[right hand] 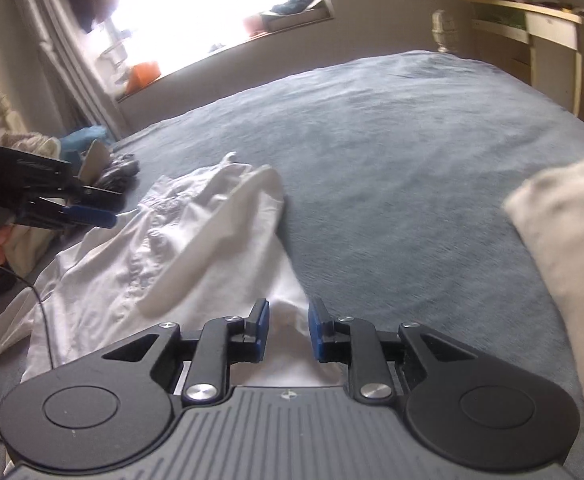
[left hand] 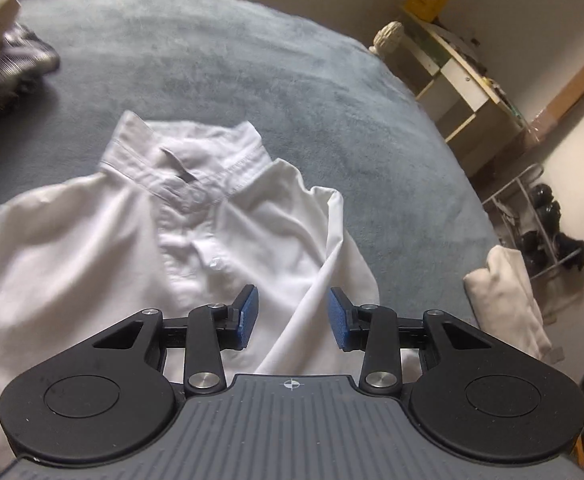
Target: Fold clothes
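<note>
Both the left gripper (left hand: 293, 317) and right gripper (right hand: 288, 330) hang apart, empty, above the white shirt (left hand: 104, 240); each should next pinch one flat edge at mid-frame.

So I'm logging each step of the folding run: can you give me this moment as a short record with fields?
surface: bed with grey-blue blanket
garment: white shirt, collar away from the camera, buttoned, rumpled, sleeve folded across
left gripper: open, above the shirt, nothing between the pads
right gripper: open, over the shirt's edge, nothing gripped
other clothes: cream garment on the right, dark striped garment at far left
fold status: not finished
</note>
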A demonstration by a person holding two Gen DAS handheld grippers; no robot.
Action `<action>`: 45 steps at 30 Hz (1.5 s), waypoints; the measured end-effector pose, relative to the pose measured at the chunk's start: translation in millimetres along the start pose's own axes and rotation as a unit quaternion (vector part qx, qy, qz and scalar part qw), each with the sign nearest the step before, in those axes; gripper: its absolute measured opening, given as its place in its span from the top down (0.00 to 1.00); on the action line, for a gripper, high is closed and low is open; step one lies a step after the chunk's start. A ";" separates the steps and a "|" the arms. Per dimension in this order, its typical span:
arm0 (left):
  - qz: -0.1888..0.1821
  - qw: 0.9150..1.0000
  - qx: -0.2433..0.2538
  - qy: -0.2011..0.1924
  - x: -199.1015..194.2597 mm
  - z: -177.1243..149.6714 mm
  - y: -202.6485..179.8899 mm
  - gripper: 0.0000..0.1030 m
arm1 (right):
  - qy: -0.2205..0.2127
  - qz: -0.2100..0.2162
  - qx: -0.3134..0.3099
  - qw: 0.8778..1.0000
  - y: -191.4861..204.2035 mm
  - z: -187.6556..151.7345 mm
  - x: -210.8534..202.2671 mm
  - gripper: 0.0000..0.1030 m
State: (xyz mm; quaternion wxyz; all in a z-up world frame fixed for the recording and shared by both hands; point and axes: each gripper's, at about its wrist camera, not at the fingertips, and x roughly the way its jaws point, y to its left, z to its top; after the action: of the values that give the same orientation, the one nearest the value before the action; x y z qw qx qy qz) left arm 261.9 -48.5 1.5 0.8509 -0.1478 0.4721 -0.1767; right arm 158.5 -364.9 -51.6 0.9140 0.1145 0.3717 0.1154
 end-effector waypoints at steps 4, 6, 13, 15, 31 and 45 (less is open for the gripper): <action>0.074 0.993 0.066 -0.063 -83.0 8.4 6.0 0.64 | 0.005 0.006 -0.023 1.000 19.9 12.1 12.9 0.80; 0.131 0.980 0.112 -0.095 -121.6 13.3 6.1 0.64 | 0.007 0.014 -0.023 1.000 25.0 16.1 15.6 0.81; 0.148 0.961 0.233 -0.032 -111.3 -70.1 -10.4 0.64 | 0.036 0.036 0.017 0.999 25.4 35.5 41.9 0.88; 0.111 0.964 0.240 0.001 -85.9 -114.7 -13.8 0.64 | 0.044 0.033 0.025 0.998 27.1 44.1 53.6 0.91; 0.047 0.972 0.210 0.095 -10.4 -212.6 6.2 0.65 | 0.084 0.008 0.099 0.992 31.5 86.3 181.7 0.92; 0.034 0.977 0.188 0.095 -12.3 -219.4 13.5 0.64 | 0.125 0.082 0.207 0.967 -11.5 68.5 103.3 0.89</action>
State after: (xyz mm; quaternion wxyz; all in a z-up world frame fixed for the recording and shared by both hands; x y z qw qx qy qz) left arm 70.3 -49.6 -106.9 0.8202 0.0485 0.5141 -0.2462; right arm 280.3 -353.6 -74.7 0.8040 0.3164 0.4880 0.1240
